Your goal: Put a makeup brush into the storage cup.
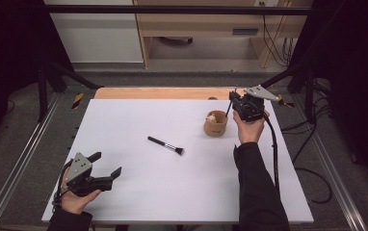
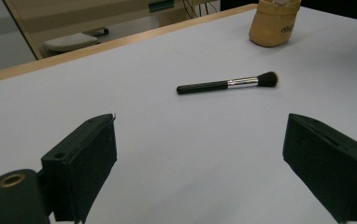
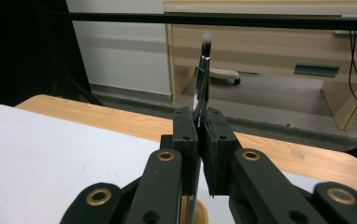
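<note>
Right claw (image 1: 231, 100) near far right corner of bench (image 1: 138, 202), just above wooden cup (image 1: 216, 124). Jaws clenched on slim makeup brush (image 3: 202, 77): metal ferrule between pads, pale bristle tip up, handle running down toward cup. Cup stands upright, light object inside, kind unclear. Left claw (image 1: 109, 165) near front left corner, resting low, jaws released and wide apart, nothing between. Second makeup brush (image 1: 166, 145), black handle, dark bristles, lies flat mid-bench, well apart from both claws.
</note>
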`<action>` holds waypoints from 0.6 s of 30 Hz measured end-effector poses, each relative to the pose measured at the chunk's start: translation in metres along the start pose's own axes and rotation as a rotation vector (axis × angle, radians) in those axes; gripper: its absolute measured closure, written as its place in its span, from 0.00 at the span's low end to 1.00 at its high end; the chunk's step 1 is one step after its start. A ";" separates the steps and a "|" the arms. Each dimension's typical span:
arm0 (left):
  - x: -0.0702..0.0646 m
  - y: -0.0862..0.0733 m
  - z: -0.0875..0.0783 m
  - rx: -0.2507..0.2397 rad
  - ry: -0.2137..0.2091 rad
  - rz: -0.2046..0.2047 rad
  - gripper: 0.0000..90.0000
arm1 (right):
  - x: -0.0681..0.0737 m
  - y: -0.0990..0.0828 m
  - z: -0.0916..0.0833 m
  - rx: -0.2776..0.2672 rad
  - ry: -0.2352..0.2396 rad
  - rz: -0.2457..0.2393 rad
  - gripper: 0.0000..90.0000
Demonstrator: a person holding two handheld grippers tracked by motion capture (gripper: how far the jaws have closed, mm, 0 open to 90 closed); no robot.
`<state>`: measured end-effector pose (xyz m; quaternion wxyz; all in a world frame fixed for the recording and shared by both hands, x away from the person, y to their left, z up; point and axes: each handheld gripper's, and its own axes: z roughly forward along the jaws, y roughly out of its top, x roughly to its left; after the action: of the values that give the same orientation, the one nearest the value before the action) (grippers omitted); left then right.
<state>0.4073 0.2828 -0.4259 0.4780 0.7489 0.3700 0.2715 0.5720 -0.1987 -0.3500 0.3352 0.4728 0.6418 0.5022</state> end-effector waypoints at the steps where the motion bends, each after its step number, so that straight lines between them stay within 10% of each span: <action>1: 0.000 0.000 0.000 -0.001 0.000 0.000 0.10 | 0.000 -0.001 0.002 0.002 0.005 0.004 0.94; 18: -0.001 0.000 0.000 0.000 -0.005 0.006 0.10 | 0.005 -0.018 0.026 0.060 0.008 -0.001 0.94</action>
<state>0.4070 0.2823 -0.4257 0.4779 0.7508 0.3666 0.2712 0.5886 -0.1861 -0.3742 0.3186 0.4802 0.6581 0.4846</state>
